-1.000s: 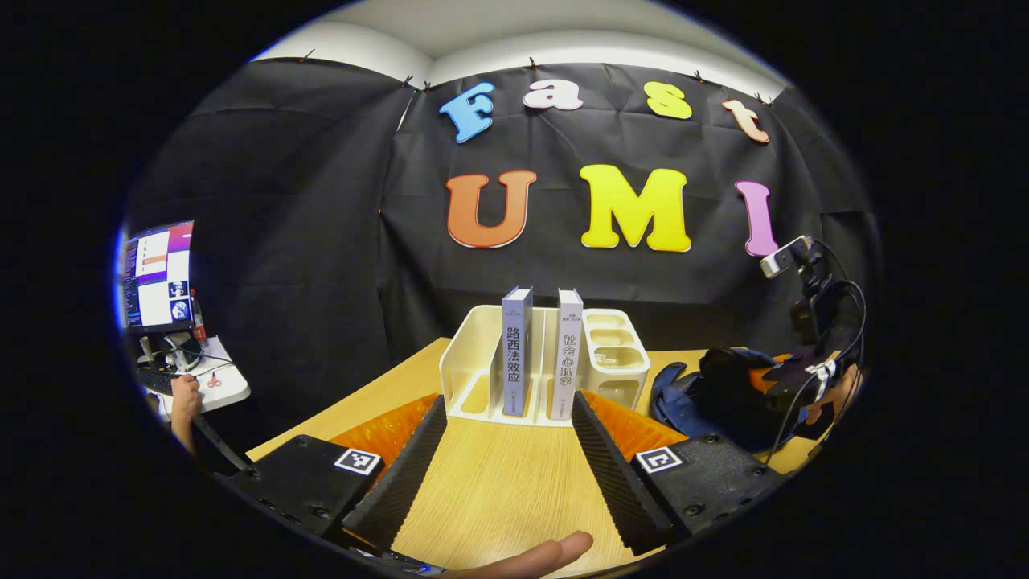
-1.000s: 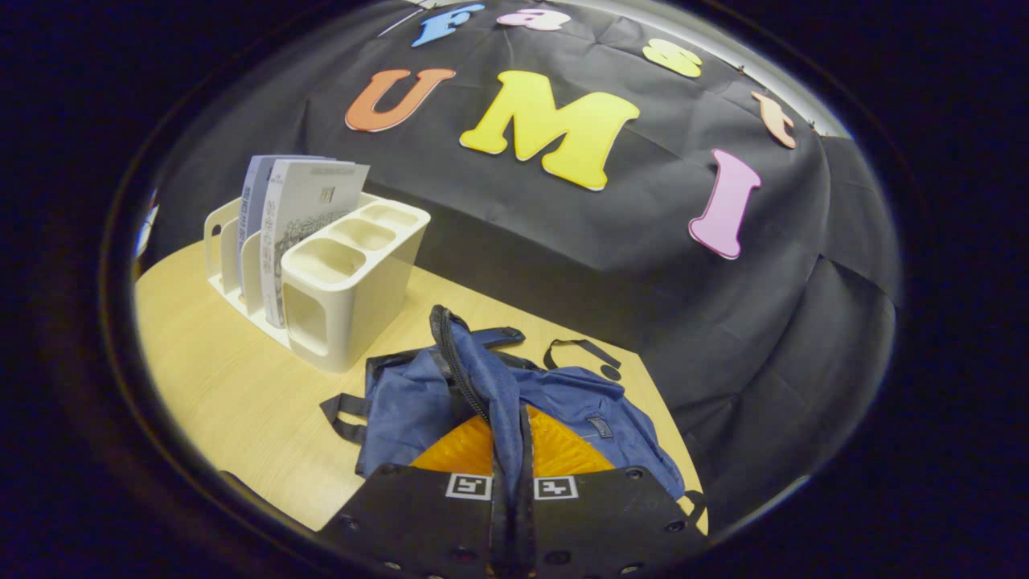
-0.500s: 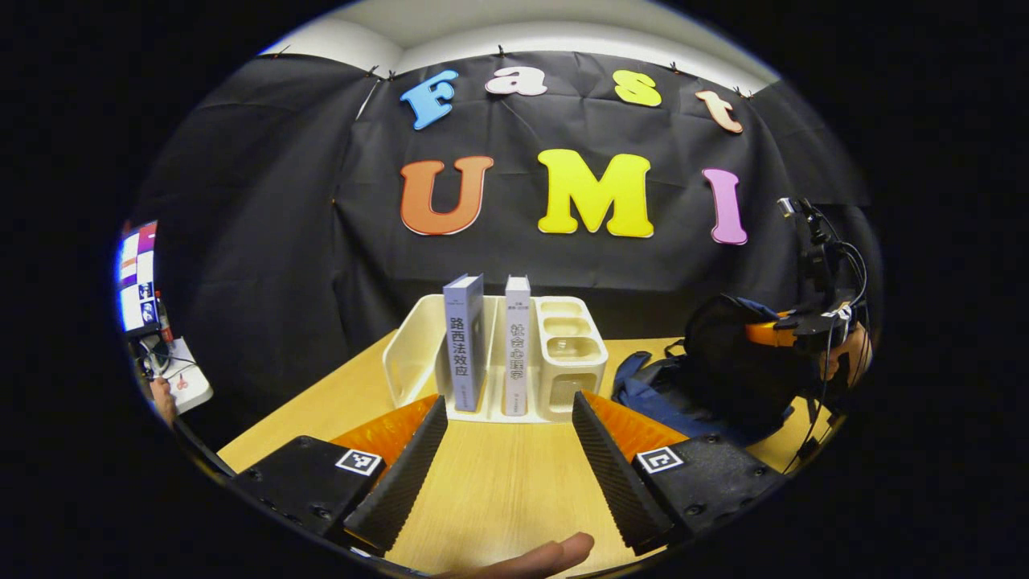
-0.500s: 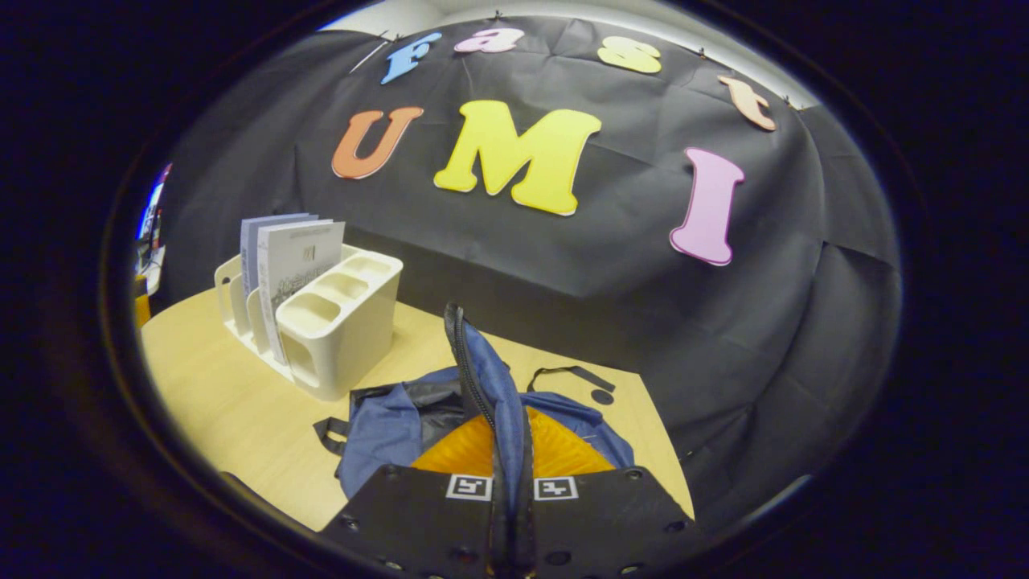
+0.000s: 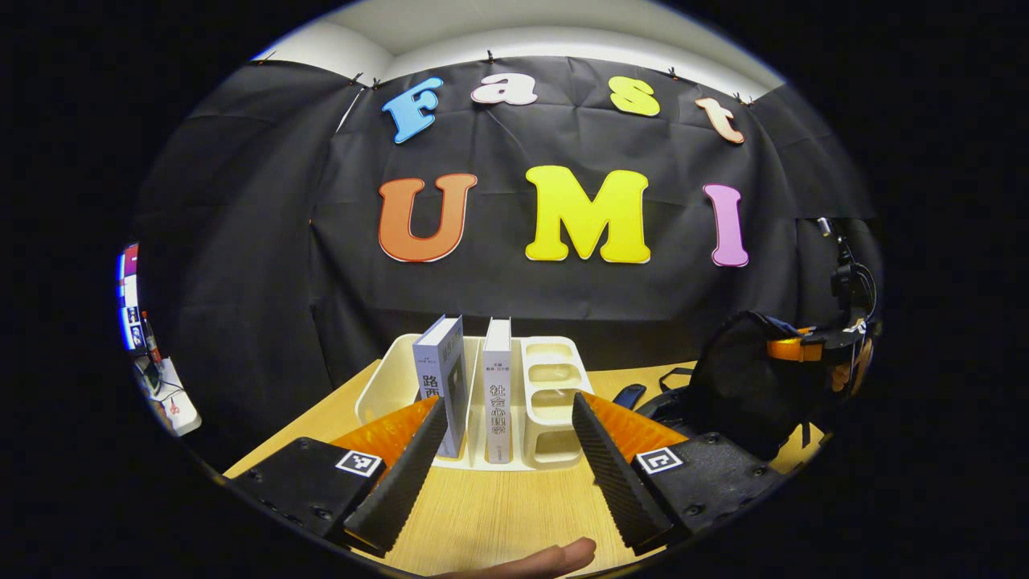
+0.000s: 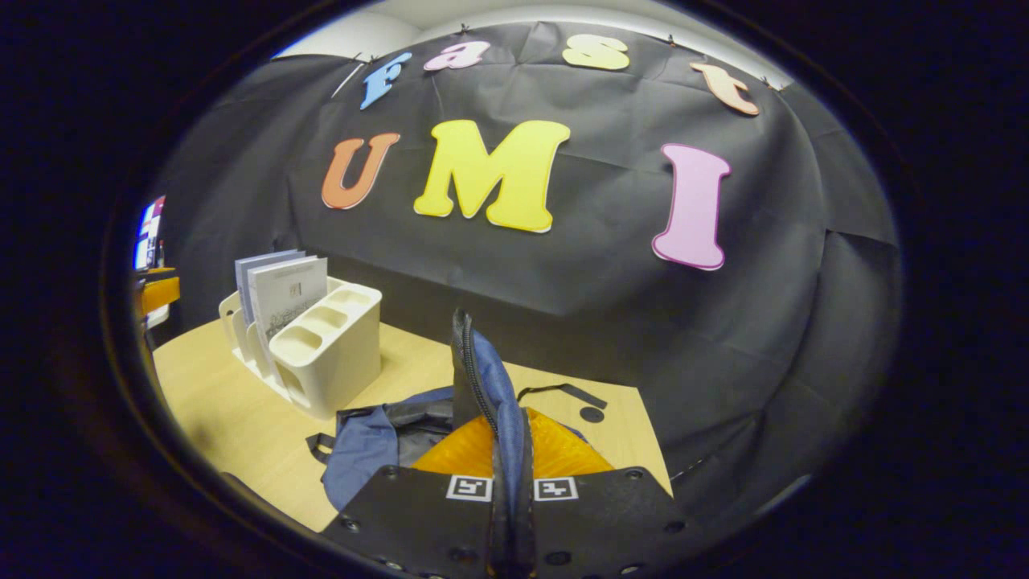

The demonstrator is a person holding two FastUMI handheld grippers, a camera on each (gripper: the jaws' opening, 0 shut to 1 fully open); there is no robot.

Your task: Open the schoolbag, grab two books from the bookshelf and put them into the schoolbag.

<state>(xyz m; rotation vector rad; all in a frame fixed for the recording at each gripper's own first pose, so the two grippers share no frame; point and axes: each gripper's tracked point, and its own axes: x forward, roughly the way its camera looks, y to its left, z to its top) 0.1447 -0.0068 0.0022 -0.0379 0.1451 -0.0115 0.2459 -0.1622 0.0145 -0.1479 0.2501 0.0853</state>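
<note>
While the left gripper (image 5: 502,438) hovers low over the pale wooden table (image 5: 498,515), its two ridged fingers (image 5: 402,478) stand spread wide with nothing between them. Just beyond the tips sits the cream plastic bookshelf rack (image 5: 555,402) with upright slots and a block of small open compartments on its right. Two books stand upright in the slots: a blue-grey book (image 5: 440,386) just ahead of the left finger's tip, partly hidden by that finger, and a white-spined book (image 5: 498,402) beside it, lying in line with the gap between the jaws. A fingertip of the person's hand (image 5: 547,559) shows at the lower edge, below the jaws.

Farther right of the left jaws, the blue fabric schoolbag (image 5: 744,386) hangs raised off the table, dark from this side, with the right gripper and the hand holding it at its far-right edge.

Seen from the right gripper view, the right gripper (image 6: 510,450) has its jaws pressed together on a fold of the blue schoolbag (image 6: 490,386), pinching the zippered edge (image 6: 466,362) so it rises straight up between the fingers. The rest of the bag droops to the table on the left of the jaws. Well to the left of these jaws stand the cream rack (image 6: 325,346) and the two books (image 6: 281,293), apart from the bag.
</note>
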